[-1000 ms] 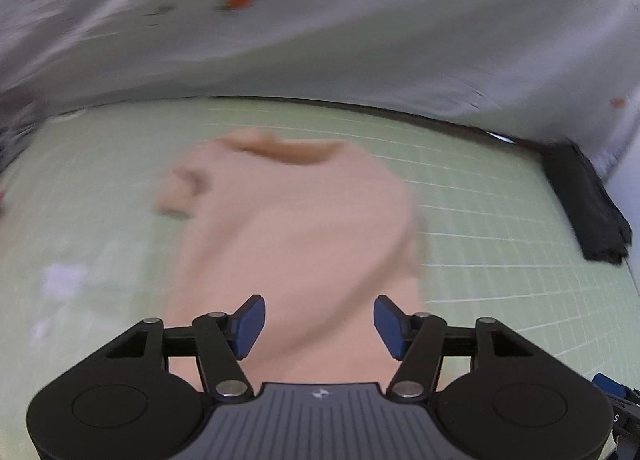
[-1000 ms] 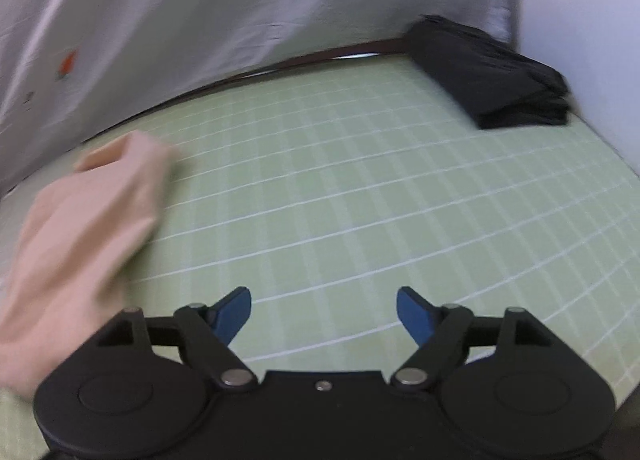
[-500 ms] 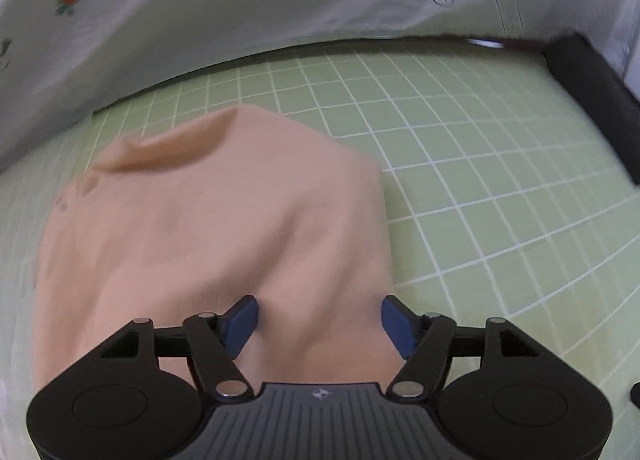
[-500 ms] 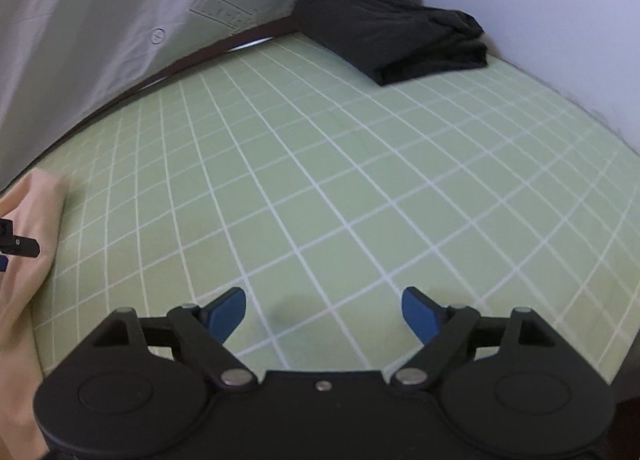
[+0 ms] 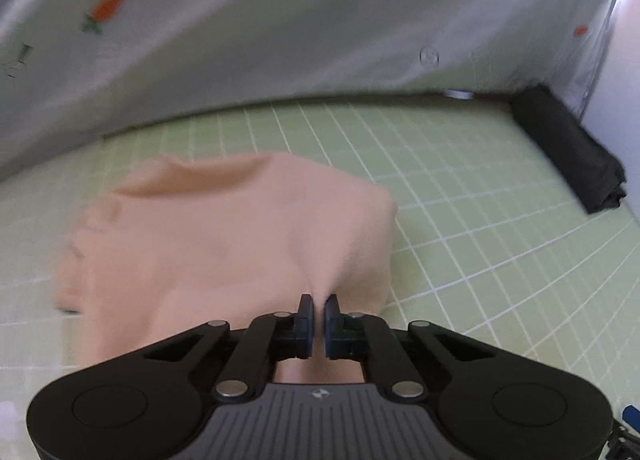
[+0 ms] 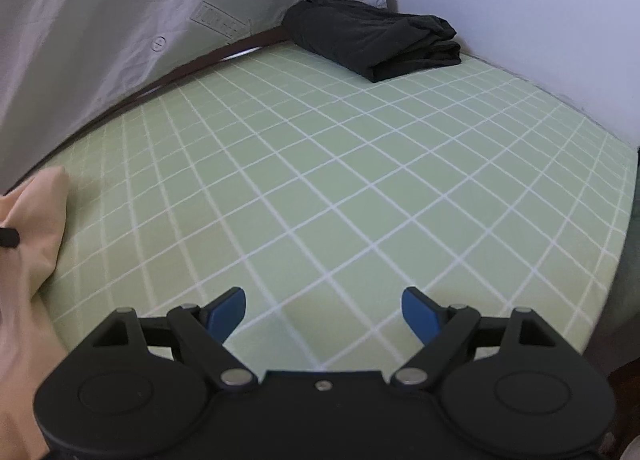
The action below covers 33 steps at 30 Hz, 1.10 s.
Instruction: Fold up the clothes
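Two grippers over green gridded mat (image 6: 360,180). Left gripper (image 5: 316,314) clenched on near edge of peach shirt (image 5: 224,236), spread just ahead. Right gripper (image 6: 324,310) released, fingers wide, shirt at its left. Folded black garment (image 6: 372,40) far ahead.

Shirt (image 5: 224,244) lies left on the mat (image 6: 360,180), folded garment (image 6: 376,40) apparently far right.

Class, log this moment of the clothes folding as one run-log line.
left gripper: shut on peach shirt hem | right gripper: open, over green grid mat | black folded garment: far corner, untouched
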### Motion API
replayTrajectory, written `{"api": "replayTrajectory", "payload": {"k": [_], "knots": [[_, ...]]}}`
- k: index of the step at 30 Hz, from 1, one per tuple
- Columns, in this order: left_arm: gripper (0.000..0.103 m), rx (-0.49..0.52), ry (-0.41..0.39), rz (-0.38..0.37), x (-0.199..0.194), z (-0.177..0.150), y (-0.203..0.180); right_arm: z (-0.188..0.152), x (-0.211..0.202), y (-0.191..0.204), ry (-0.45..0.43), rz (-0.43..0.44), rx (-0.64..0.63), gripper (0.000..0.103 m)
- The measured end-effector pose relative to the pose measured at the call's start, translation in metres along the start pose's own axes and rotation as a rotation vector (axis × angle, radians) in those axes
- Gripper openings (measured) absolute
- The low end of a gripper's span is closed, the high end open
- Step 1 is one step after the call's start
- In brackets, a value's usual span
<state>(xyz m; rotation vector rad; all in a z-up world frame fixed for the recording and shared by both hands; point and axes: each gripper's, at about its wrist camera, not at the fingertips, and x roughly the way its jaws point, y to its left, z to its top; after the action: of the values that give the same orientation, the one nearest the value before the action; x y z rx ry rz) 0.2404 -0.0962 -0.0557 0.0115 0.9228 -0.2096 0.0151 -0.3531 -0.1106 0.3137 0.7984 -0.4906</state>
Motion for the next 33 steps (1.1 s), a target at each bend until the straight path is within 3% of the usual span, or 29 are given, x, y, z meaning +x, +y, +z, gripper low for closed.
{"api": "replayTrajectory", "payload": {"k": [10,14,23,28,31,33], "knots": [[0.005,-0.062,-0.054,0.09,-0.078,-0.026,0.062,-0.023,-0.034,0.007,-0.076,0.013,0.083,0.086],[0.005,-0.114,-0.05,0.133,-0.087,-0.043,0.092,-0.035,-0.039,0.014,-0.074,0.023,0.103,0.086],[0.006,-0.377,-0.019,0.134,-0.087,-0.101,0.16,-0.033,-0.048,0.045,-0.049,0.042,0.021,0.086],[0.006,-0.524,-0.019,0.083,-0.081,-0.127,0.183,-0.014,-0.04,0.071,-0.029,0.126,0.025,0.085],[0.006,-0.587,-0.022,0.041,-0.077,-0.134,0.194,0.001,-0.028,0.094,0.002,0.219,0.053,0.083],[0.006,-0.606,-0.02,0.022,-0.074,-0.135,0.199,0.009,-0.016,0.111,0.033,0.3,0.085,0.076]]}}
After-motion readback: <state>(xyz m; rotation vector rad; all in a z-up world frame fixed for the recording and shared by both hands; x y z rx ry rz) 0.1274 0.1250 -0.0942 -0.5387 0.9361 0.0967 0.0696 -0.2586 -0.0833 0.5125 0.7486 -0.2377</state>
